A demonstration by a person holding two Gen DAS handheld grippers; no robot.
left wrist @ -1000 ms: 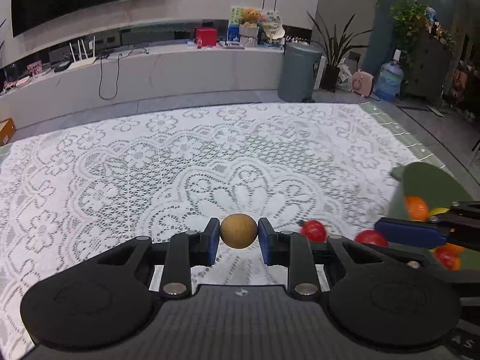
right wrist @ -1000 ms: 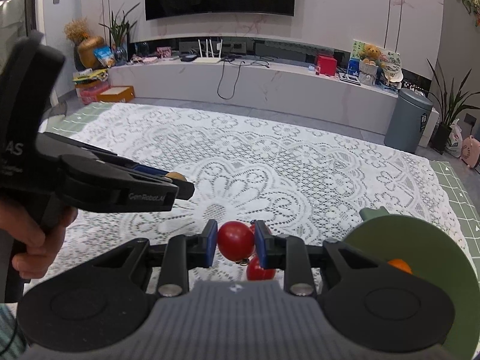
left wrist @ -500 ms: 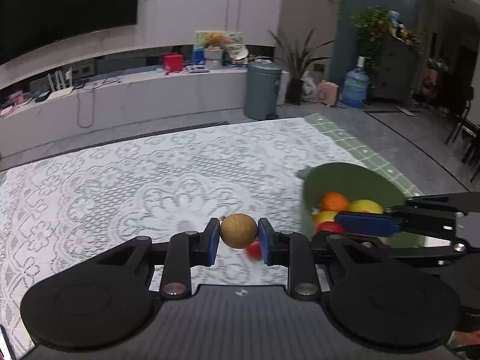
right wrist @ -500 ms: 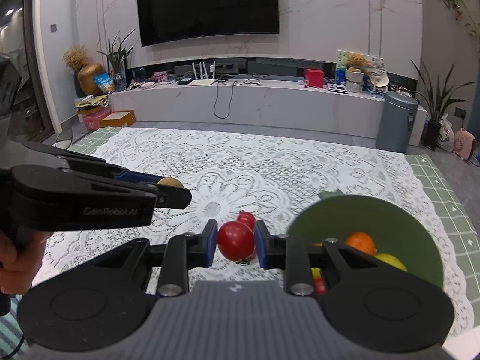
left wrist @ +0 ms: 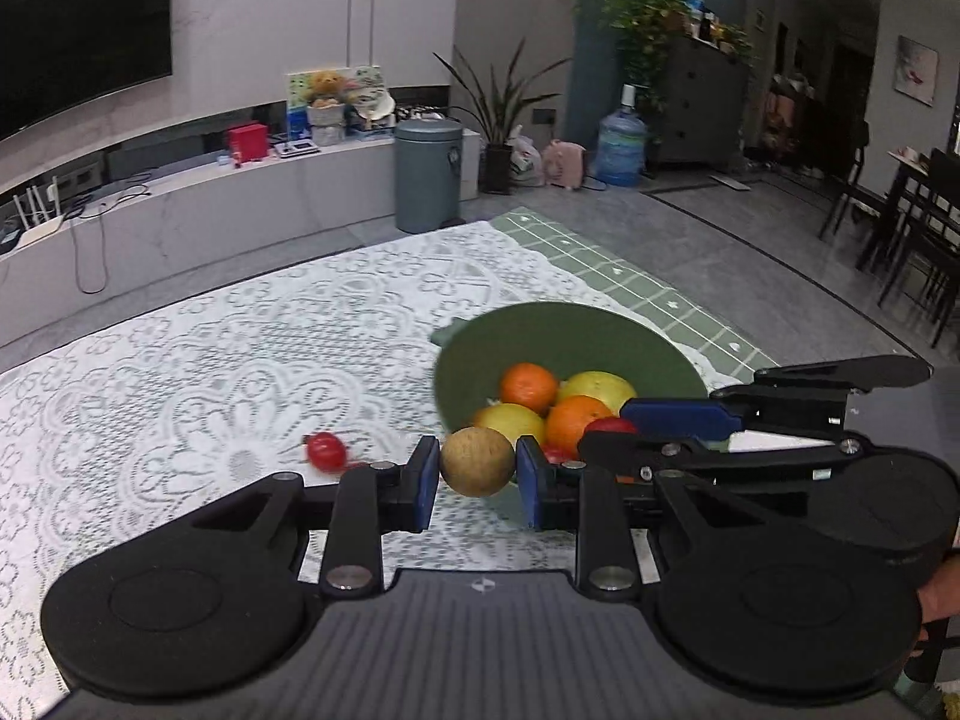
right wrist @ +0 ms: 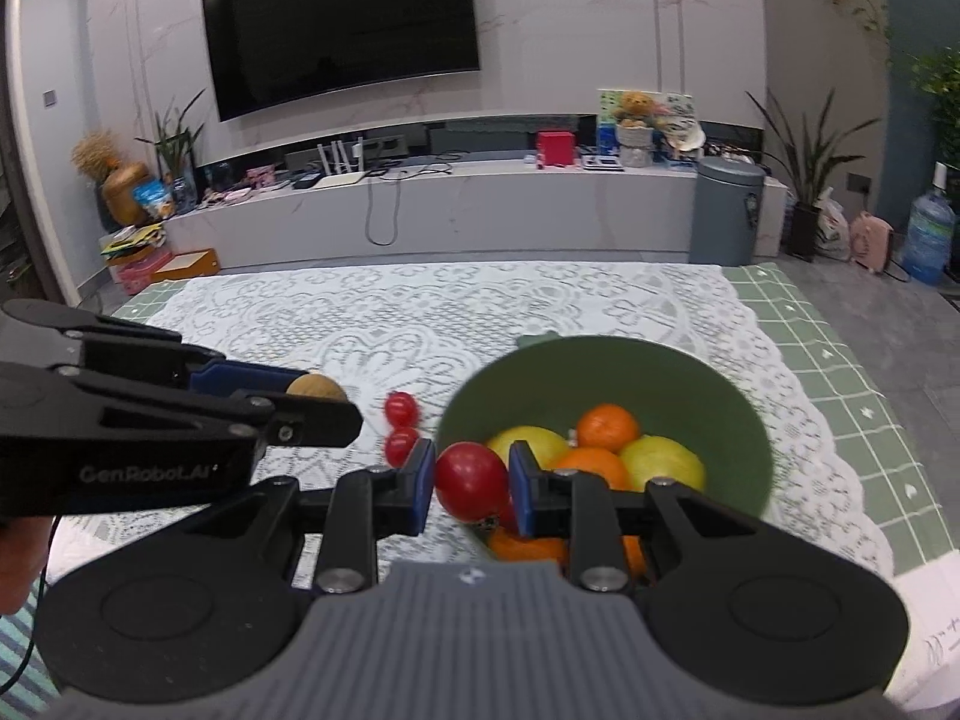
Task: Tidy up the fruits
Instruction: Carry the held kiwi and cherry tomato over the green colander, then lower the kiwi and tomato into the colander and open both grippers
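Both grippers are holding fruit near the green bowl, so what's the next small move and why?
Probably open the right hand-held gripper to drop its red fruit in: it seems to sit over the near rim of the green bowl. The left hand-held gripper, holding the brown fruit, looks just short of the rim.

Both units share one build. Left gripper (left wrist: 477, 474): matte black linkage arms, blue pads on the jaws, silver pivot screws, two round black discs flanking a ribbed grey centre plate. Right gripper (right wrist: 471, 480): identical finish. White lettering "GenRobot.AI" marks the left unit's side. Bare skin of the right hand (left wrist: 939, 591) shows at 3 o'clock.
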